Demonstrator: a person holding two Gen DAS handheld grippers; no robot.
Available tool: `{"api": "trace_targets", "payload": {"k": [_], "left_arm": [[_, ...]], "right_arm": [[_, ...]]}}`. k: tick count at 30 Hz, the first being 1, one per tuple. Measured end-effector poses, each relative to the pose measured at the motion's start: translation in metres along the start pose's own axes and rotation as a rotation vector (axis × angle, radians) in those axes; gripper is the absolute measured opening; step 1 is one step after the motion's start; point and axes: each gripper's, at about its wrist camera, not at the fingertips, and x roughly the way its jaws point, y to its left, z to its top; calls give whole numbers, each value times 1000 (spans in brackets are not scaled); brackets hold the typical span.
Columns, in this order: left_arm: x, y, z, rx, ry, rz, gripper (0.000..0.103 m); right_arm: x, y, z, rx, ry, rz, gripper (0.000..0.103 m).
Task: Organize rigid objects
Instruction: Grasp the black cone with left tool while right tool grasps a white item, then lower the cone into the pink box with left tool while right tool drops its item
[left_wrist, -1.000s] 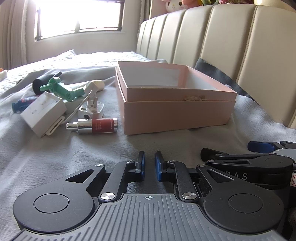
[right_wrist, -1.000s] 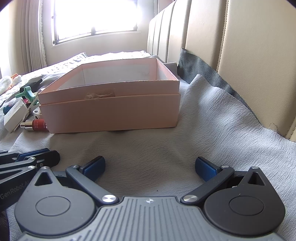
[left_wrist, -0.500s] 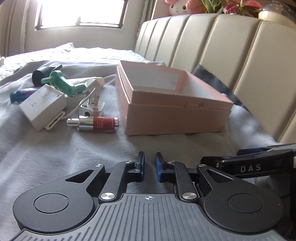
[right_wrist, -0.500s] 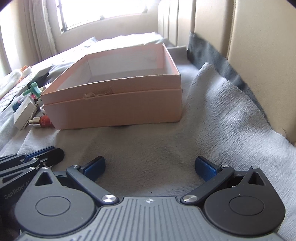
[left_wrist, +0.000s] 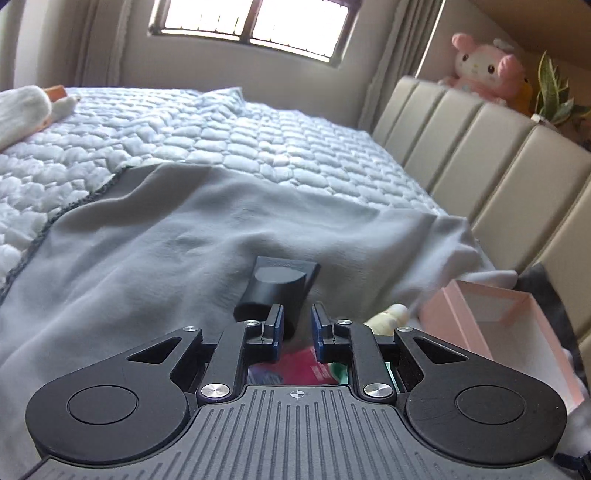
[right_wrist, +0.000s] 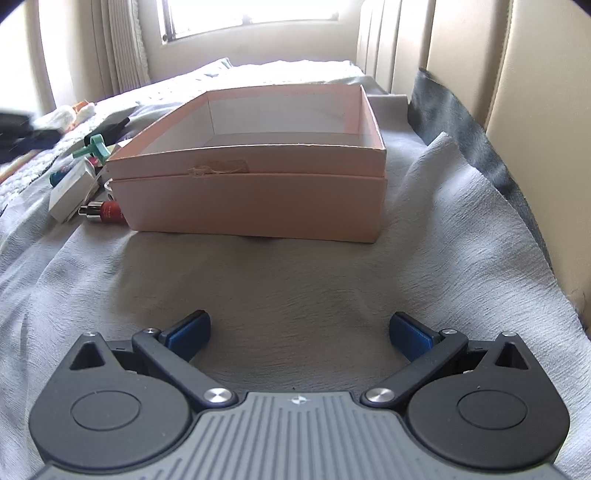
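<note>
My left gripper (left_wrist: 297, 325) hangs over the pile of small objects, its jaws all but shut with nothing pinched between them. A black nozzle-shaped piece (left_wrist: 280, 284) lies on the grey blanket just beyond its fingertips. Something red and green (left_wrist: 306, 369) shows underneath it. The open pink box (left_wrist: 517, 332) sits to its lower right. My right gripper (right_wrist: 301, 332) stands open and empty over the blanket, in front of the pink box (right_wrist: 251, 153). Left of the box lie a red bottle (right_wrist: 107, 213), a white box (right_wrist: 72, 188) and a green tool (right_wrist: 94, 146).
A beige padded headboard (left_wrist: 498, 166) runs along the right, with a pink plush toy (left_wrist: 480, 66) and a plant on top. A quilted white cover (left_wrist: 184, 136) stretches beyond the grey blanket (right_wrist: 295, 273) toward the window. A white rolled item (left_wrist: 22, 110) lies far left.
My left gripper has swung left and risen, from in front of the pink box to over the pile of objects. It has left the right wrist view's lower left corner. My right gripper stays open.
</note>
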Motion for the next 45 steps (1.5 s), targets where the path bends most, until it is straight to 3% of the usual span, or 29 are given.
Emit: {"api": "trace_targets", "payload": {"k": [2,4,6,9,17,20,22,26,29,32,34,37,40,43,45], "left_arm": [[18,-3,10,97,9,51,19],[30,-9,12,199,21,81,29],[43,-13,13,235,49,89,48],[60,-15,11,243,73,105,56],[70,-14,-1,241,1,126,56],[43,-5,-8,183,-39,82,52],[9,0,-16,142,-84,47,50],[-66,7,-48,124,-142,-21,50],[-109,10,-79,135,-120,-85,50],[-140,16,-108,124,-99,-124,50],[-154,24,-126,101,-87,-130,50],[-163,37,-144,63,-72,-128,50],[-169,51,-157,6,-63,-146,50],[-174,59,-163,-28,-79,-155,50],[-177,62,-166,-42,-88,-157,50]], "right_arm": [[-1,-1,-2,4,-15,4,103],[-3,-1,-3,5,-22,3,103],[-3,-1,-3,3,-25,1,103],[-3,-2,-3,9,-31,5,103],[-3,-1,-3,4,-37,9,103],[-3,2,-3,-6,-39,-5,103],[-7,8,-1,-21,-51,-42,95],[-26,44,8,-158,-178,-124,92],[-39,83,25,-233,-244,-40,92],[-35,126,43,-280,-242,76,89],[-22,158,50,-335,-240,105,80],[3,197,61,-402,-246,53,61],[28,215,90,-400,-239,-19,56],[60,222,122,-422,-164,-128,52],[83,219,138,-425,-74,-126,49]]}}
